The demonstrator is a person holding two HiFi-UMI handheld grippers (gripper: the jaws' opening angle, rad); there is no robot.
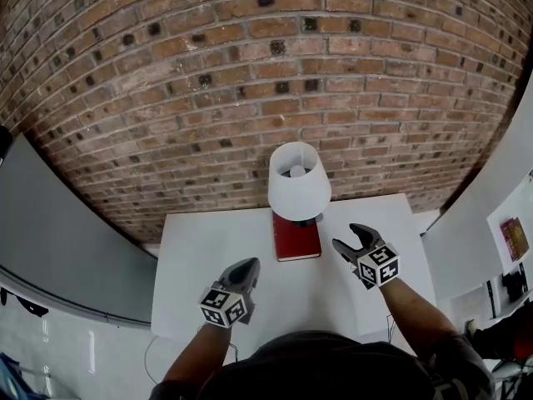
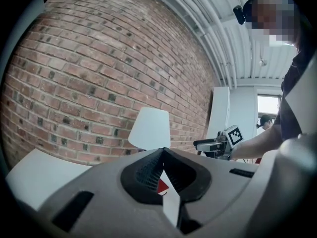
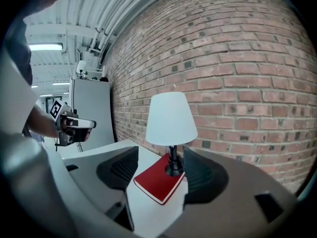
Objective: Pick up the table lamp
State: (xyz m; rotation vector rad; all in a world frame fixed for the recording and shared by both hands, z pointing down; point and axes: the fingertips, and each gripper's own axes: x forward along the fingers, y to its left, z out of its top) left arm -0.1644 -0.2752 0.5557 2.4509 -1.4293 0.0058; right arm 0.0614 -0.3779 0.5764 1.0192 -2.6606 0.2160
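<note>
An industrial workspace: bare brick wall (image 1: 250,73), exposed ceiling pipes (image 3: 116,16), strip light (image 3: 47,47).

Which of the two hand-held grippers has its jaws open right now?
The right gripper: its jaws stand wide apart, gripping nothing, facing the white-shaded table lamp. On the left gripper the jaws are pressed together.

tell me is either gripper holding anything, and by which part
Nothing is held. The right gripper is open, short of the table lamp; the left gripper is shut and empty.
</note>
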